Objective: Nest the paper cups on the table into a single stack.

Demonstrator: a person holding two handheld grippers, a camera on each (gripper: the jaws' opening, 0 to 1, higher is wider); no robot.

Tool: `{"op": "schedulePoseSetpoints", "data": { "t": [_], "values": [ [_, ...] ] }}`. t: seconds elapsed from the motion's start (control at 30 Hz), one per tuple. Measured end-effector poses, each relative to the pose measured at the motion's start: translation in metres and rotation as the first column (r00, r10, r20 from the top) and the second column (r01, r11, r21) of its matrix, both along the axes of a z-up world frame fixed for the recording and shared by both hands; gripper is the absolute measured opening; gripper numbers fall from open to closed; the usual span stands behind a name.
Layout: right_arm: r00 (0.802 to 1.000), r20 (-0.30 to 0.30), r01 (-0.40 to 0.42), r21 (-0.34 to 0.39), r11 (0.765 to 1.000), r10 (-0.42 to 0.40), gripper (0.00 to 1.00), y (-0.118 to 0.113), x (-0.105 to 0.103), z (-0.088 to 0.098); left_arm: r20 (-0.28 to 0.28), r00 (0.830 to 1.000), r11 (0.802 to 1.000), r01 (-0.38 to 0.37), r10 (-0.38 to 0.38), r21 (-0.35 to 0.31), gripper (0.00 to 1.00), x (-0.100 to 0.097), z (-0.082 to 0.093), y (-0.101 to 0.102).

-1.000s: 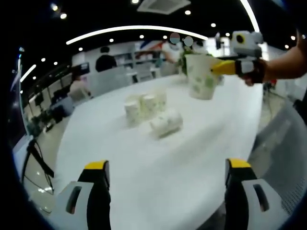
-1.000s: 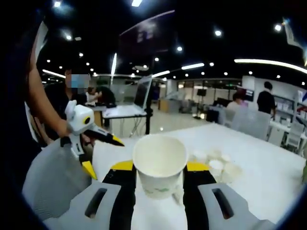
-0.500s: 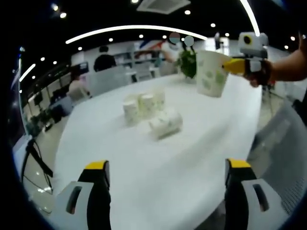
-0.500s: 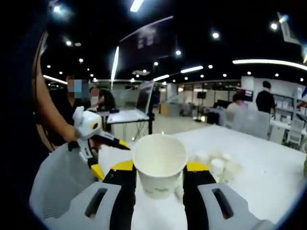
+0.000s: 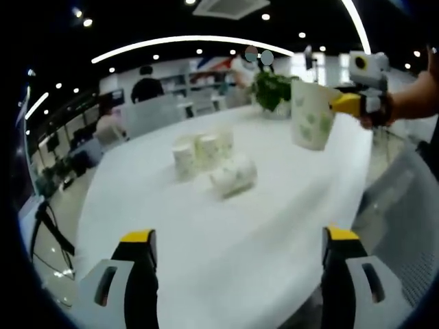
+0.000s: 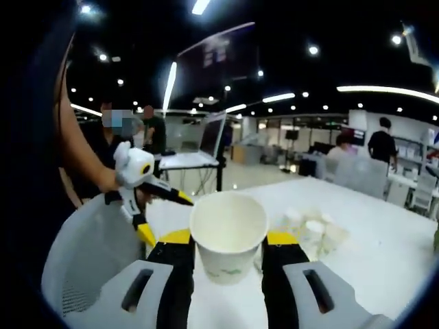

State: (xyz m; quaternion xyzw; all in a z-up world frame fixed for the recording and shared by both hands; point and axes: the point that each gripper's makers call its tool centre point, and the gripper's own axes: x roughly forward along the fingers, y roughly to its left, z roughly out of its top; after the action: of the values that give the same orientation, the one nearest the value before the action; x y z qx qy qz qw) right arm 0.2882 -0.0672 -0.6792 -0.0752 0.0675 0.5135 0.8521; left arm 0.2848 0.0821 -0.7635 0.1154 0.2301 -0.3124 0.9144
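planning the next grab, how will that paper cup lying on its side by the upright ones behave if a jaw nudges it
The tipped cup lies on its side on the smooth white table, so it will probably roll, likely curving since cups taper. It looks empty and thin-walled, so probably light and easily dented. It lies close to the upright cups, so a push might knock those over.

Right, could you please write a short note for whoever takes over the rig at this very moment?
Right tool: shut on an upright paper cup, mouth up, held in the air above the white table; in the left gripper view it hangs at the upper right, away from the others.
Left tool: open, holding nothing, over the near table edge.
Remaining cups: a small cluster standing mid-table, with one cup lying on its side just in front of them.
Done: one cup picked up.
Left: no stack is visible yet; all the nesting remains, and the tipped cup needs righting.
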Motion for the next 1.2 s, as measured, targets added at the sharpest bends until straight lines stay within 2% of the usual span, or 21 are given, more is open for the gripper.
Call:
{"op": "schedulePoseSetpoints", "data": {
  "t": [0.27,0.5,0.73,1.07,1.2],
  "values": [
    [1.0,0.028,-0.009,-0.025,1.0,0.01,0.35,0.002,-0.009,-0.029,-0.009,1.0,1.0,0.008,-0.008,0.011,0.99,0.0,-0.003,-0.001],
    [1.0,-0.012,0.006,-0.023,1.0,-0.006,0.34,0.0,-0.012,-0.053,-0.017,1.0,1.0,0.013,-0.013,0.014,0.99,-0.001,-0.005,-0.002],
    [0.998,-0.063,0.013,-0.048,0.999,-0.016,0.34,-0.001,-0.012,-0.085,-0.021,1.0,1.0,0.014,-0.013,0.014,0.99,-0.002,-0.006,-0.001],
    [0.997,-0.074,0.018,-0.083,0.996,-0.024,0.34,-0.004,-0.013,-0.104,-0.024,1.0,1.0,0.012,-0.012,0.01,0.99,-0.003,-0.007,-0.001],
    [0.995,-0.097,0.007,-0.094,0.996,-0.016,0.34,-0.004,-0.017,-0.11,-0.022,1.0,1.0,0.009,-0.009,0.01,0.99,-0.003,-0.006,-0.001]
  ]
}}
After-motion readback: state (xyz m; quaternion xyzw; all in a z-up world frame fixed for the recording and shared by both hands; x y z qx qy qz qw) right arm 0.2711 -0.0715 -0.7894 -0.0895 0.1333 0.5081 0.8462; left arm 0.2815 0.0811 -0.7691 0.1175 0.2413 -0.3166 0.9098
